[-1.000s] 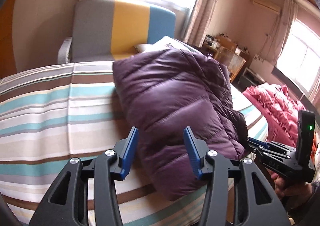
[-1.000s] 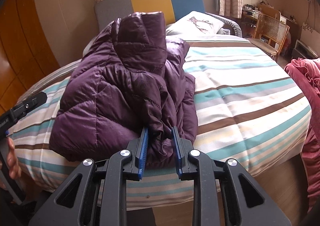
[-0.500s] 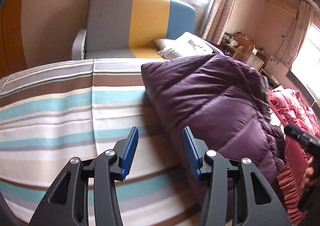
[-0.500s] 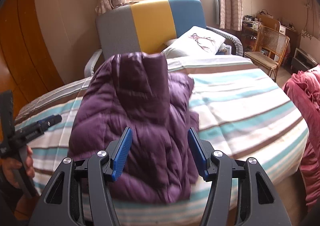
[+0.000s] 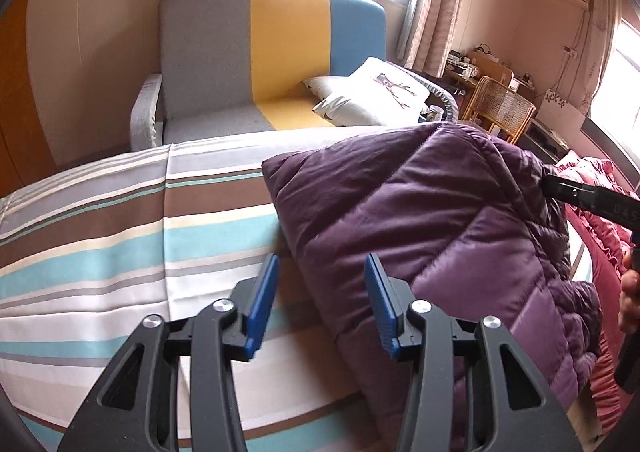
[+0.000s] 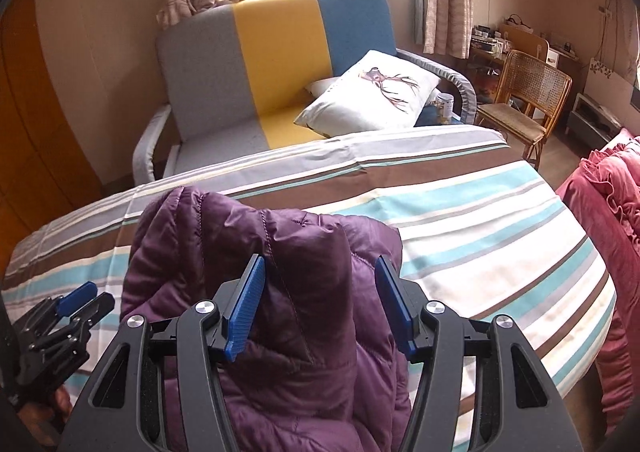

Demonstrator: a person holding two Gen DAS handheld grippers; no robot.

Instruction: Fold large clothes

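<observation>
A folded purple puffer jacket [image 5: 432, 228] lies on the striped bed cover [image 5: 120, 244], near the bed's near edge. My left gripper [image 5: 320, 292] is open and empty, just above the cover beside the jacket's left edge. My right gripper [image 6: 320, 304] is open, its jaws wide apart over the top of the jacket [image 6: 288, 292], holding nothing. The left gripper also shows at the lower left of the right wrist view [image 6: 76, 304]. The right gripper's black body shows at the right of the left wrist view [image 5: 584, 197].
A grey, yellow and blue armchair [image 6: 256, 63] with a white deer pillow [image 6: 380, 91] stands past the bed. A rattan chair [image 6: 528, 99] and a cluttered desk are at the far right. A pink ruffled garment [image 6: 608, 211] lies right of the bed.
My right gripper let go of the jacket's edge, opened wide and rose over it. My left gripper stayed open and swung left, off the jacket to its left side.
</observation>
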